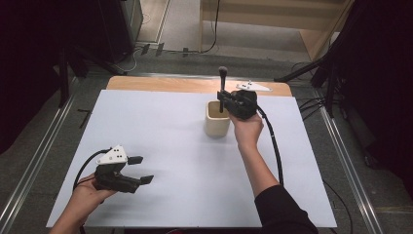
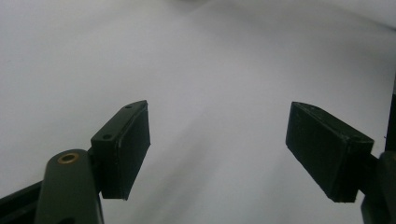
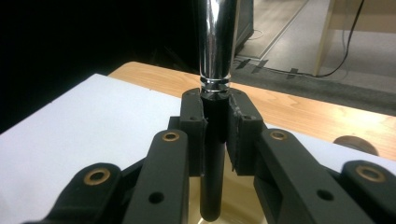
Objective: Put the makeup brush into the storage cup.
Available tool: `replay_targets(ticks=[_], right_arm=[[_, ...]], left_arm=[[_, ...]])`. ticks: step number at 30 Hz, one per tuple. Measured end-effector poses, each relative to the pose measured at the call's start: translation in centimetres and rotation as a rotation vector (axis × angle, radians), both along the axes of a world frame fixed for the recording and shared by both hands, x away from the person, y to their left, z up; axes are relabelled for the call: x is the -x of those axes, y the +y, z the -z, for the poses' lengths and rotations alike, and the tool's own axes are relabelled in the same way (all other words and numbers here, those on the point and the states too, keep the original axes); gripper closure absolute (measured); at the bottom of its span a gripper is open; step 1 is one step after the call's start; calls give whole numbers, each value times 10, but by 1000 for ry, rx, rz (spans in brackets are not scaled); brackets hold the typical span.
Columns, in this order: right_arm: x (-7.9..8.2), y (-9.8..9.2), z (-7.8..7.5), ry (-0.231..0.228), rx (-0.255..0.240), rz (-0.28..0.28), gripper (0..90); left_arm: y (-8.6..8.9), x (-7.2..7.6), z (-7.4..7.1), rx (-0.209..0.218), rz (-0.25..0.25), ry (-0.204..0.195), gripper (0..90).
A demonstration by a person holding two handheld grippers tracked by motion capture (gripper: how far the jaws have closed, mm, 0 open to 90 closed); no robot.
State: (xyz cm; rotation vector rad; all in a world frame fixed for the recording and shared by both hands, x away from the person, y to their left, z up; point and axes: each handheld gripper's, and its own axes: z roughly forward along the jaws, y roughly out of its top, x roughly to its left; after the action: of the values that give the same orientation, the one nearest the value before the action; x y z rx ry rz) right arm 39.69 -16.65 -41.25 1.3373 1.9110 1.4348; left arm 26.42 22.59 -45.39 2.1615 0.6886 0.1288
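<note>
A: Item, brush [image 1: 222, 87]: count one. Upright, bristles up, handle end over the cup [image 1: 217, 124] mouth, clamped in the right gripper [image 1: 225, 101].

B: Cup count?

A: One, cream, standing on the white sheet [image 1: 170, 146] near the far edge of the table [image 1: 146, 84].

B: Progress?

A: Judged: brush picked up and brought over the cup; lowering it in and letting go are left. In the right gripper view the handle tip [image 3: 212, 205] hangs at the rim, not seated.

B: Grippers?

A: Two. Right clenched on the handle. Left gripper [image 1: 141, 169] spread wide, holding nothing, resting on the near left of the sheet, well apart from the cup.
</note>
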Motion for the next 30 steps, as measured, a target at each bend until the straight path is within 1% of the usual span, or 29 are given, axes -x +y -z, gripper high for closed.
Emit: replay_targets(ticks=[2, 4, 9, 11, 14, 21, 25, 27, 30], right_arm=[[-1, 2, 1, -3, 6, 2, 792], [-1, 2, 2, 6, -1, 4, 792], [-3, 2, 5, 17, 5, 9, 792], [-3, 2, 7, 28, 0, 9, 792], [-4, 4, 10, 32, 11, 10, 793], [-3, 6, 19, 32, 12, 21, 793], [-2, 7, 24, 34, 16, 15, 792], [-1, 9, 24, 36, 11, 14, 792], [0, 11, 25, 30, 19, 11, 793]], left_arm=[[-1, 0, 1, -3, 4, 3, 230], [-1, 0, 1, -5, 5, 2, 230], [-1, 0, 1, 0, 3, 2, 229], [-1, 0, 0, 1, 6, 2, 229], [-1, 0, 0, 2, 6, 2, 230], [-1, 0, 1, 1, 7, 3, 229], [-1, 0, 1, 3, 8, 2, 229], [-1, 0, 1, 3, 8, 3, 229], [-1, 0, 1, 2, 7, 2, 230]])
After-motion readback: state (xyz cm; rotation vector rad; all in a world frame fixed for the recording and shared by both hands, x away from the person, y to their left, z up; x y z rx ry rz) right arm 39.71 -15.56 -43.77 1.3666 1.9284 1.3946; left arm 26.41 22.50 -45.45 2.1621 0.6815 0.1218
